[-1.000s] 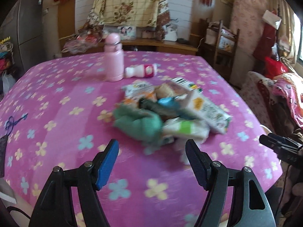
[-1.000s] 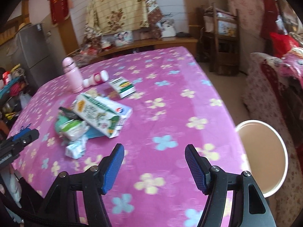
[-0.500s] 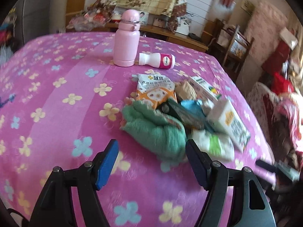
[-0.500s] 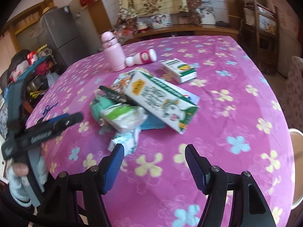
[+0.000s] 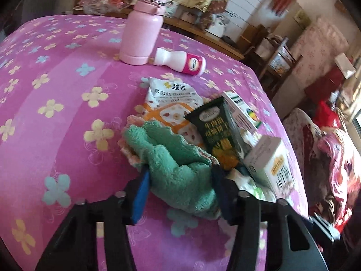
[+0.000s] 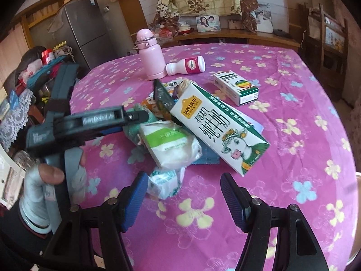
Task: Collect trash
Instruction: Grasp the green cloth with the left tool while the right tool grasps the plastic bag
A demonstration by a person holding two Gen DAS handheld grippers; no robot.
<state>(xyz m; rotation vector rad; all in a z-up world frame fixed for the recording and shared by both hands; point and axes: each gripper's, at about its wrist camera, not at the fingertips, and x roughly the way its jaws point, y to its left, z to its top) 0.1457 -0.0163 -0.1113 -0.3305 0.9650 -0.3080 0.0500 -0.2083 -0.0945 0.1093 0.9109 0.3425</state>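
Between the left gripper's (image 5: 180,188) just-closing jaws, green towel (image 5: 173,158) pinched for lifting off the trash pile; right gripper (image 6: 183,194) open, empty, crumpled wrapper (image 6: 165,181) just ahead.

Both wrist views look steeply down, close, sharing the trash pile (image 5: 203,135).
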